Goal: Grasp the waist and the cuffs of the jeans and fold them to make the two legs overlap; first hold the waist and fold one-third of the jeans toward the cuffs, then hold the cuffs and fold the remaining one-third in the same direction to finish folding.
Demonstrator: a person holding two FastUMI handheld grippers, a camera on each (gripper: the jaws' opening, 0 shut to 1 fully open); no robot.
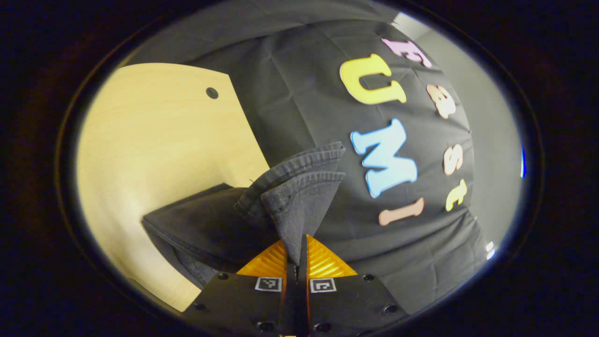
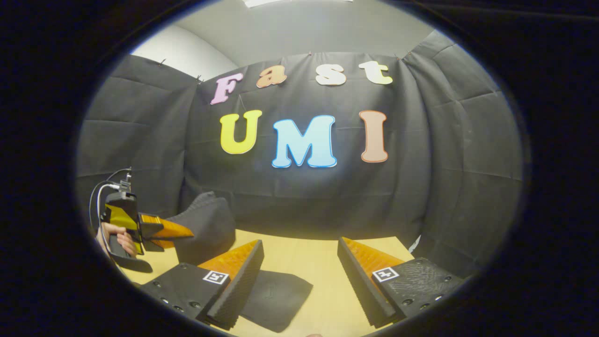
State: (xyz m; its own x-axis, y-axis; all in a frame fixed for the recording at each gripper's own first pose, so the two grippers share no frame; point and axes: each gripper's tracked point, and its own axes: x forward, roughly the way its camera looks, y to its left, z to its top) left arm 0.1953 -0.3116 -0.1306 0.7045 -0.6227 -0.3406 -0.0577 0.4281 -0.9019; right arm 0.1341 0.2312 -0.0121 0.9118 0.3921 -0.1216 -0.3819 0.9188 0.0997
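Left gripper point(image 1: 296, 262): fingers pinched tight on the 2 stacked hemmed cuffs point(image 1: 304, 180) of the dark charcoal denim jeans point(image 1: 206, 224), lifted clear of the pale wooden table point(image 1: 154, 140); the remaining cloth trails down to a folded bundle lying on the tabletop. In the right gripper view the same tool appears at far left, held in a person's hand point(image 2: 119, 241), with the raised cuff end hanging off its tip. Right gripper point(image 2: 299, 281): jaws spread wide, holding nothing, poised low over the table with the flat part of the jeans just under its left finger. Judgement: this looks like the final cuff fold, carried by 1 gripper alone. Risks: a single pinch point lets the unsupported cuff corner droop, so the fold could land skewed; the 2 layers may slide apart if the grip takes mostly 1 hem; dragging rather than lifting could pull the folded bundle out of line.
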